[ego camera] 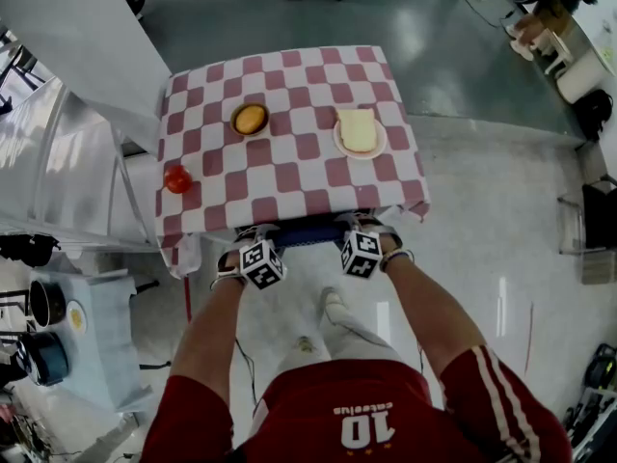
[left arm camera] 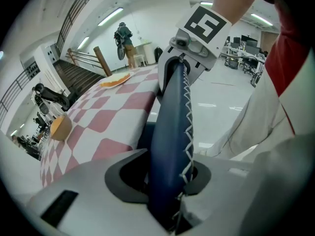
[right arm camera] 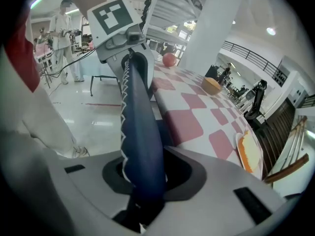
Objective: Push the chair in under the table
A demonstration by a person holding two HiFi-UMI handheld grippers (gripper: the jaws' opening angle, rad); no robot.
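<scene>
My left gripper (left arm camera: 167,178) and right gripper (right arm camera: 142,176) are each clamped on the blue chair back (ego camera: 307,231), which spans between them. Just ahead of both, the chair runs under the checked table (ego camera: 289,177).

The one marking that can be read stands on the person's red shirt (ego camera: 289,422), at the near edge of the head view: a large white number "10" (ego camera: 367,432) on the chest. A short line of small white lettering (ego camera: 363,410) sits just on its far side, too small and distorted to read. The left gripper's marker cube (ego camera: 261,263) and the right gripper's marker cube (ego camera: 361,254) bear black-and-white square code patterns rather than letters or numerals.
</scene>
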